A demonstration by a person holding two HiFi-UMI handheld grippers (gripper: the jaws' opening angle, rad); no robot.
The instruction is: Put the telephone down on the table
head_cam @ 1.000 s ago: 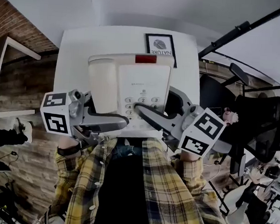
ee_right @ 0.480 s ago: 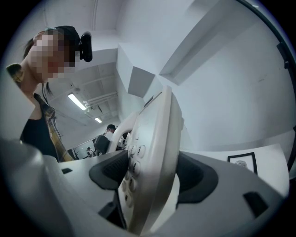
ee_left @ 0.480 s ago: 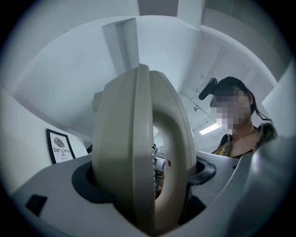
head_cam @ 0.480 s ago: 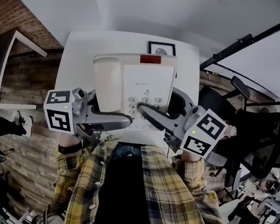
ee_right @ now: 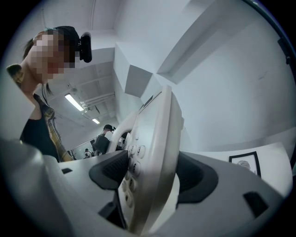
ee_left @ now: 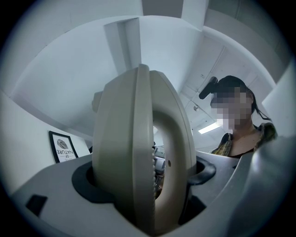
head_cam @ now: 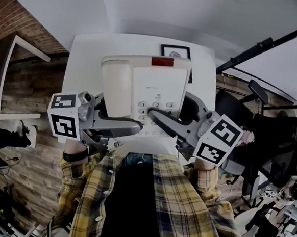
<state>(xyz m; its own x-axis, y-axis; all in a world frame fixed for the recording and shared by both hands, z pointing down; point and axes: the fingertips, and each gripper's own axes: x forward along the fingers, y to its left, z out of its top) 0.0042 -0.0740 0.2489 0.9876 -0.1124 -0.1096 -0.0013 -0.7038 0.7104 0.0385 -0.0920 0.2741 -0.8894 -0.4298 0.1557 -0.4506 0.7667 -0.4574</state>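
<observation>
In the head view the white push-button telephone (head_cam: 143,89) hangs flat, keypad up, over the white table (head_cam: 86,59), with its handset resting in the cradle on its left side. My left gripper (head_cam: 131,127) is shut on the near left edge, and its own view shows the handset end (ee_left: 138,157) clamped between the dark pads (ee_left: 85,181). My right gripper (head_cam: 154,117) is shut on the near right edge at the keypad (ee_right: 132,169). Whether the telephone touches the table is hidden beneath it.
A black-framed picture (head_cam: 177,52) stands at the table's far edge, right behind the telephone. Brick wall and a white shelf frame (head_cam: 21,46) lie to the left. Black office chairs (head_cam: 277,136) and a black bar (head_cam: 269,42) crowd the right.
Both grippers keep the same hold on the telephone. The telephone has drifted slightly right and closer to the framed picture.
</observation>
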